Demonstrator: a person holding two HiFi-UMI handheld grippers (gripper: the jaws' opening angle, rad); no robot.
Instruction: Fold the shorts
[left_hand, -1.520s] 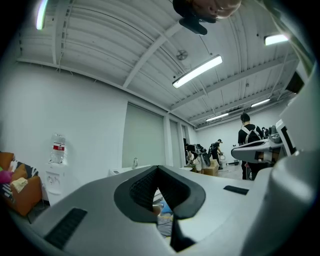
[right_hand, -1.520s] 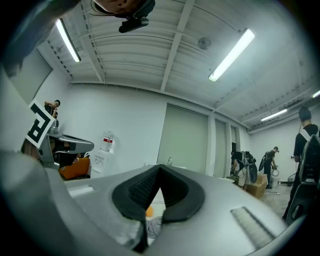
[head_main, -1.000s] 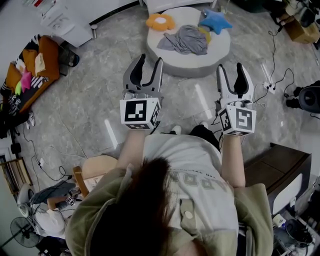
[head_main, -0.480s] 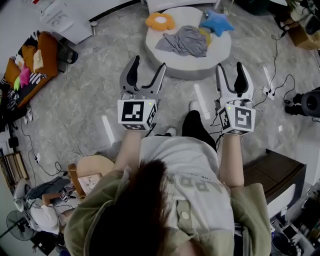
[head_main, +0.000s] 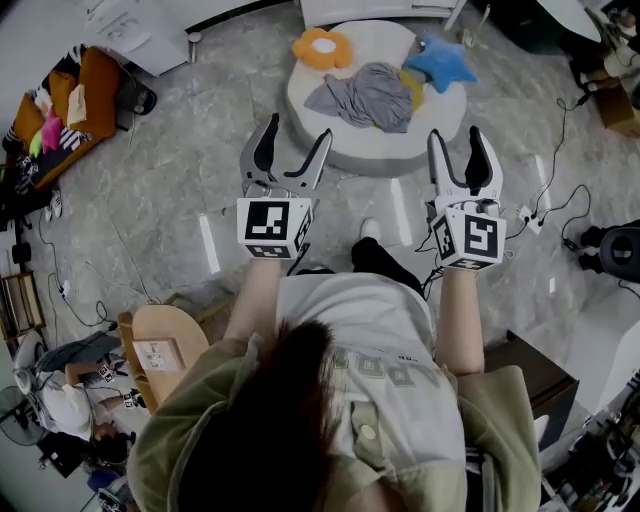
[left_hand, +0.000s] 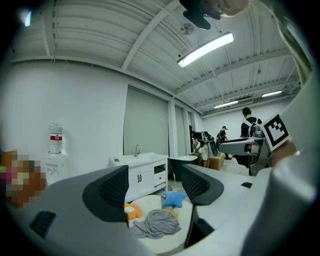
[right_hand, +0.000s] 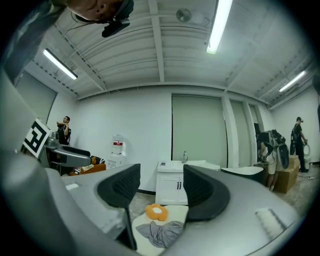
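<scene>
The grey shorts (head_main: 365, 97) cover most of a yellow thing (head_main: 414, 87) beside them.

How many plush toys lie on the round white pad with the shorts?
2: an orange flower at the far left edge of the pad, a blue star at its far right. Beside the shorts peeks something yellow, possibly a third.

Head view steeply down from above; both gripper views level, toward the shared round platform (head_main: 372, 150).

Your round white platform (head_main: 360, 152) carries the crumpled grey shorts (head_main: 365, 97) — an orange flower cushion (head_main: 322, 48) and blue star cushion (head_main: 440, 60) lie beyond them.
</scene>
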